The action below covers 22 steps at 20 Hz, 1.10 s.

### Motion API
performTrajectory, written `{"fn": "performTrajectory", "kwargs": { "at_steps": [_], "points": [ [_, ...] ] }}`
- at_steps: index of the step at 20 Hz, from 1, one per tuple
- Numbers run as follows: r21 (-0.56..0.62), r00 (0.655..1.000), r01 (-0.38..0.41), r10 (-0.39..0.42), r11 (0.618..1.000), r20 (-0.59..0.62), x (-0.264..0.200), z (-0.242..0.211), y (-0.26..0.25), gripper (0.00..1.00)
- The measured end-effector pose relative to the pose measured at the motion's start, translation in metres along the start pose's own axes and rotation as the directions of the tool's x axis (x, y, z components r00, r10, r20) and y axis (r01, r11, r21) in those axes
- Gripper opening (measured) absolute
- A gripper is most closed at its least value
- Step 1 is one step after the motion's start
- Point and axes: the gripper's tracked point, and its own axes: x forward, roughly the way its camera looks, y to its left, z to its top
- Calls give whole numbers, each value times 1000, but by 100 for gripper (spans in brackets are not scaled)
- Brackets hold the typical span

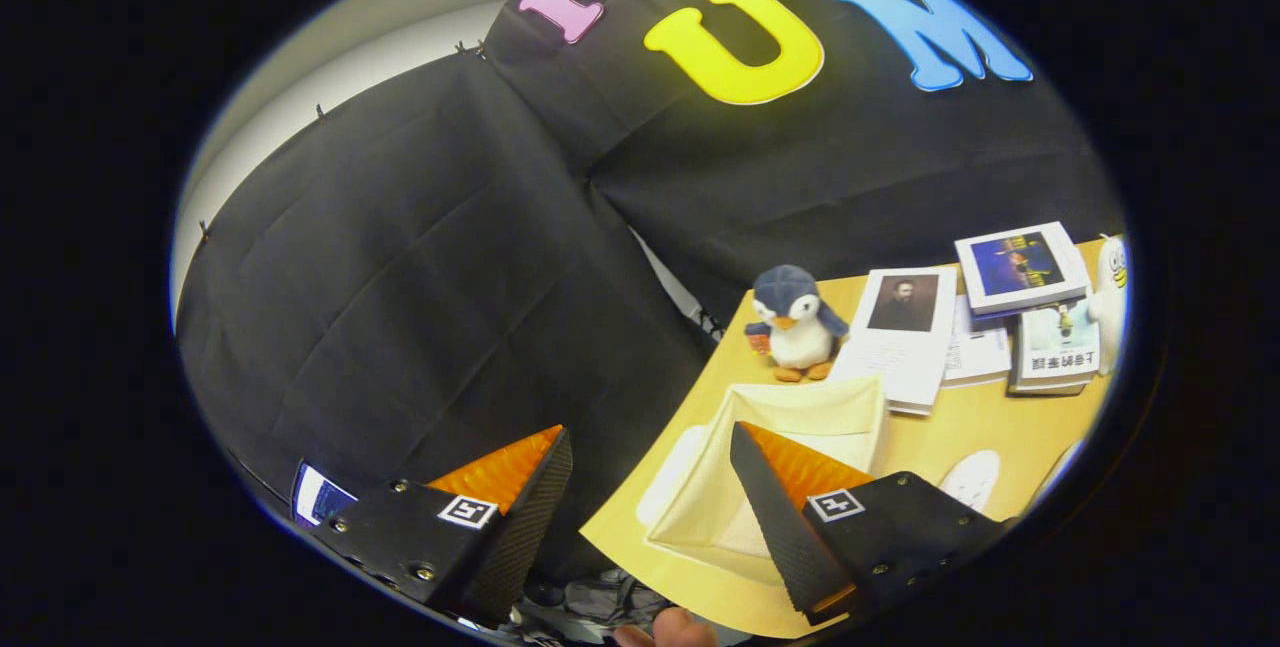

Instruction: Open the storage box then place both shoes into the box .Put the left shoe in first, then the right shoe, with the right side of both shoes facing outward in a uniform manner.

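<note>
My gripper point(640, 517) is nearest, its two wedge-shaped fingers spread wide with nothing between them; each carries a ribbed pad on its inner face and a small square marker on the block behind it. I hold it tilted and pulled back over the table's corner, which I take to be a pause with the tool free, so I can look the scene over before going in again. At the very bottom a fingertip point(668, 630) of a hand peeks in.

Just ahead of my right finger, partly hidden by it, sits the storage box point(800, 412): a pale cream fabric bin with soft, slightly sagging walls and an open top, close to the corner of the tan wooden table point(950, 427). Its mouth faces up, so I judge it ready to take the shoes. I cannot tell whether anything lies inside. A pale rounded shape point(970, 479) lies on the table beside my right finger; it may be a shoe, but too little of it shows.

Beyond the box stand a plush penguin point(795, 322), soft and rounded, and flat stacked books point(1020, 272), likely just set dressing.
</note>
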Motion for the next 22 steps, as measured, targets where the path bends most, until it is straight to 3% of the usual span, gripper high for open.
{"fn": "performTrajectory", "kwargs": {
  "at_steps": [4, 10, 16, 22],
  "points": [
    [-52, 994, 110, -110, 993, 17, -41, -13, -52, 97],
    [-8, 975, 222, -221, 975, 25, -84, -31, -114, 97],
    [26, 929, 371, -371, 928, -7, -112, -58, -177, 97],
    [32, 890, 447, -441, 894, -116, -117, -114, -224, 96]
  ]
}}
